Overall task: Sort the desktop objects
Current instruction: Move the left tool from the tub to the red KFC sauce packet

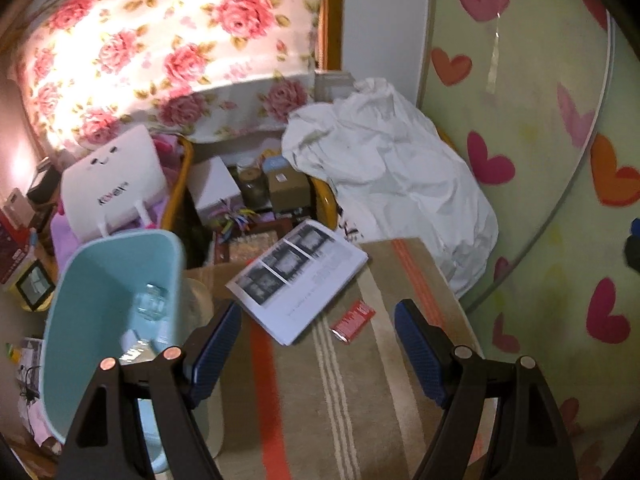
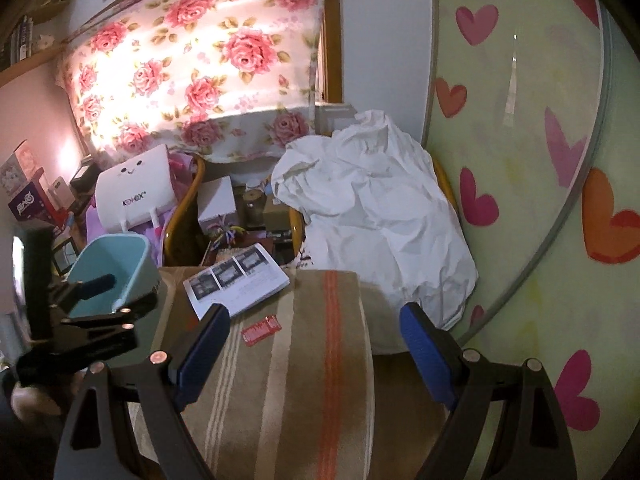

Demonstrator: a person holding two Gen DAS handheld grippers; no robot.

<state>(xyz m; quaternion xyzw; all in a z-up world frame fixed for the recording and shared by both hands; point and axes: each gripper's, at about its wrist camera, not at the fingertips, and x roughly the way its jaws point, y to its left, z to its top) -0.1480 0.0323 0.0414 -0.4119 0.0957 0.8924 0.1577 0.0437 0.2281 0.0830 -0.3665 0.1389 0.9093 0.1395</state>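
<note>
Lying on the striped cloth [image 1: 320,400], a booklet [image 1: 298,280] and a small red packet [image 1: 354,320] are seen beside the teal bin [image 1: 104,300], which holds some items. Both left gripper [image 1: 318,344] and right gripper [image 2: 314,352] are held agape, empty. If sorting continues, the packet is judged nearest for pinching.

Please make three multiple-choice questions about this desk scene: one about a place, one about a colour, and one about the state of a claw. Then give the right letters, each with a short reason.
1. Where does the small red packet lie?
A. inside the bin
B. on the striped cloth, near the booklet
C. on the white bag

2. What colour is the bin?
A. light blue
B. yellow
C. black

3. How is the right claw?
A. shut on the booklet
B. shut on the packet
C. open and empty

Answers: 1 B, the packet rests on the cloth just beside the booklet's corner. 2 A, its walls are pale blue. 3 C, its blue pads stand wide apart with only cloth between them.
</note>
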